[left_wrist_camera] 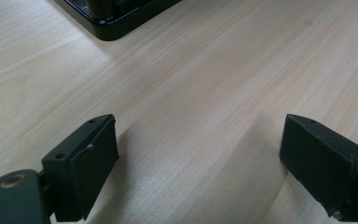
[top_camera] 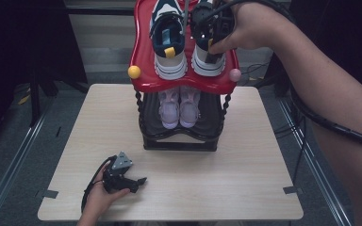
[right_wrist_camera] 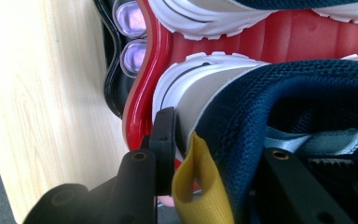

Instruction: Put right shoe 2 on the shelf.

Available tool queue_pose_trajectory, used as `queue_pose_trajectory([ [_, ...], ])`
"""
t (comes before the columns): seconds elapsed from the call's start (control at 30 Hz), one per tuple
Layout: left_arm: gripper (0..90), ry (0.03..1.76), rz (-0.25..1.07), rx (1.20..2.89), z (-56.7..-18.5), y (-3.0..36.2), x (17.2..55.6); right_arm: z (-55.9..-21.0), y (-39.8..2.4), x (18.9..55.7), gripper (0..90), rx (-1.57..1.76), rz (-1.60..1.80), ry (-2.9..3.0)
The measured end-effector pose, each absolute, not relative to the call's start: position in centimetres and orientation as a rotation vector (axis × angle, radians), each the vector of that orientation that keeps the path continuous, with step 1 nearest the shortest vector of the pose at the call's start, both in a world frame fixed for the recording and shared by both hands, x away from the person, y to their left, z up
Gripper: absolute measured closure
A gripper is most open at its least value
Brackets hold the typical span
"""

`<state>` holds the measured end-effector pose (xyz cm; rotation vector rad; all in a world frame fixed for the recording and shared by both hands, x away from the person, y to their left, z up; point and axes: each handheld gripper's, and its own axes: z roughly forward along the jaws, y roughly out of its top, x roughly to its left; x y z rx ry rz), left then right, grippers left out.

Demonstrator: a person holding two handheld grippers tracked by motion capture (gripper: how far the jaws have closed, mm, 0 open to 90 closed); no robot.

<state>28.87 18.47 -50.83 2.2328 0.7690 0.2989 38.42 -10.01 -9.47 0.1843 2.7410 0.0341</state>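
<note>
A navy and white sneaker stands on the red top shelf of a shoe rack, to the right of its mate. My right gripper reaches down onto its heel. In the right gripper view one jaw lies against the outside of the heel of the sneaker and the other sits inside the collar, so the right gripper is shut on the heel beside the yellow pull tab. My left gripper rests low on the table near its front edge, and the left gripper is open with bare wood between its jaws.
A pair of pink shoes sits on the black lower shelf, their toes under the red shelf edge. The rack's black base lies ahead of the left gripper. Yellow and pink knobs mark the top shelf's front corners.
</note>
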Motion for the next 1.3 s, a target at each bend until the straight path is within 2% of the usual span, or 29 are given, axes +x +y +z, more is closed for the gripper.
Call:
queue_pose_trajectory([
  [1.3,10.9,0.77,0.298,2.233,-50.8,18.5,28.9,-11.6,-9.6,39.2,68.1,0.129,0.055,2.725],
])
